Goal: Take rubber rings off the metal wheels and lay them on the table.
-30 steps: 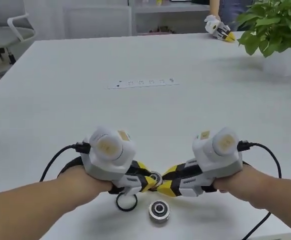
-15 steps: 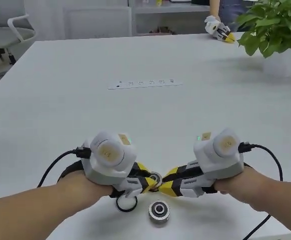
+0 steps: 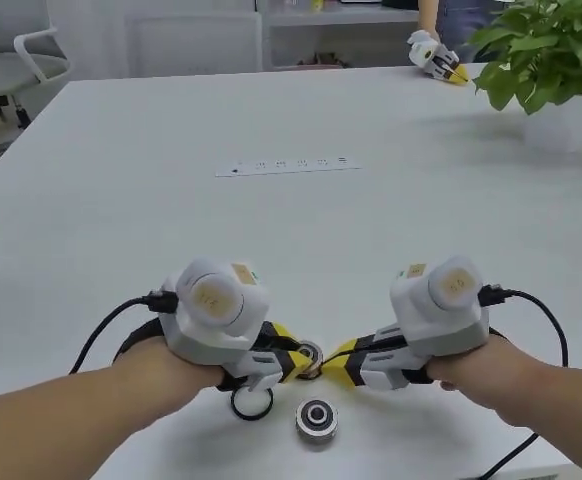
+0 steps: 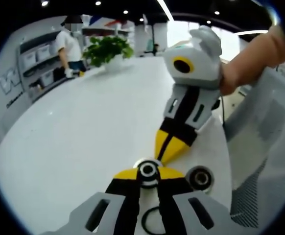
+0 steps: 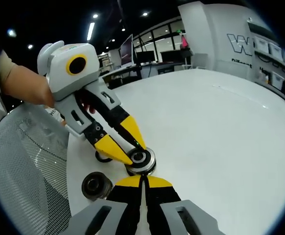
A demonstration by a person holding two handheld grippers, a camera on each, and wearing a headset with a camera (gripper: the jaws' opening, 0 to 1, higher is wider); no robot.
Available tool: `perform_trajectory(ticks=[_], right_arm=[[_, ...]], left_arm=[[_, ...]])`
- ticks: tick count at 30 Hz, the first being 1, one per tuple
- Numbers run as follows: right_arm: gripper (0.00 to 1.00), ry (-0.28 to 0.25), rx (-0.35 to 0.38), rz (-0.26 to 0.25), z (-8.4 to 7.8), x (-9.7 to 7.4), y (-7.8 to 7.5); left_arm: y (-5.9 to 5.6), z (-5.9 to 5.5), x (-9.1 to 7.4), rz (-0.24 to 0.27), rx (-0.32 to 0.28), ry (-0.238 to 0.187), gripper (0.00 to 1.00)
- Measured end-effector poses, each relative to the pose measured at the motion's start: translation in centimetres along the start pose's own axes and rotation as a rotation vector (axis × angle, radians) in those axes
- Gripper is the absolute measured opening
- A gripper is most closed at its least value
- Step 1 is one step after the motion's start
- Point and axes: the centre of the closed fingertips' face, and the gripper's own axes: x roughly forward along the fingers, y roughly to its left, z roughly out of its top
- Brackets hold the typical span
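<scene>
Both grippers are down at the near edge of the table (image 3: 271, 250), tips pointing at each other. The left gripper (image 3: 289, 363) has its jaws narrow around a small metal wheel (image 3: 309, 353); in the left gripper view the wheel (image 4: 148, 171) sits right between the two yellow tips. The right gripper (image 3: 334, 366) comes in from the other side with its jaws squeezed almost together, tips right up against the wheel's rim (image 5: 141, 160). Can't tell if it's actually pinching anything there.

A second wheel (image 3: 316, 420) lies flat on the table just in front of them, closer to the edge and touched by neither gripper. A loose black rubber ring (image 3: 252, 403) lies flat beside it, under the left gripper.

Further back there's a socket strip (image 3: 286, 165) set into the middle of the table, and a plant (image 3: 551, 50) at the far right corner.
</scene>
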Motion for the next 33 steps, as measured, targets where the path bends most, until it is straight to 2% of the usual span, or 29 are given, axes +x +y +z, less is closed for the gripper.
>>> perform_trajectory(ticks=[9,11,12,14,24,31,33], right_arm=[[0.00,-0.008,0.021,0.002,0.0,-0.1,0.0],[0.00,-0.019,0.051,0.008,0.1,-0.2,-0.1],[0.00,-0.045,0.077,0.020,0.5,-0.1,0.1],[0.00,-0.034,0.078,0.015,0.3,-0.2,0.0],[0.00,-0.094,0.225,0.032,0.6,-0.8,-0.2],[0.00,-0.109,0.263,0.032,0.7,-0.9,-0.4],[0.00,-0.147,0.308,0.032,1.2,-1.1,-0.6]], left_arm=[[0.0,0.0,0.0,-0.006,0.001,0.000,0.13],[-0.1,0.0,-0.1,-0.005,0.003,0.000,0.13],[-0.1,0.0,0.0,-0.005,0.003,0.000,0.13],[0.0,0.0,-0.1,-0.004,0.006,0.000,0.13],[0.0,0.0,-0.1,-0.003,0.010,0.001,0.12],[0.0,0.1,0.0,0.000,0.005,0.000,0.12],[0.0,0.1,0.0,0.001,0.003,0.000,0.12]])
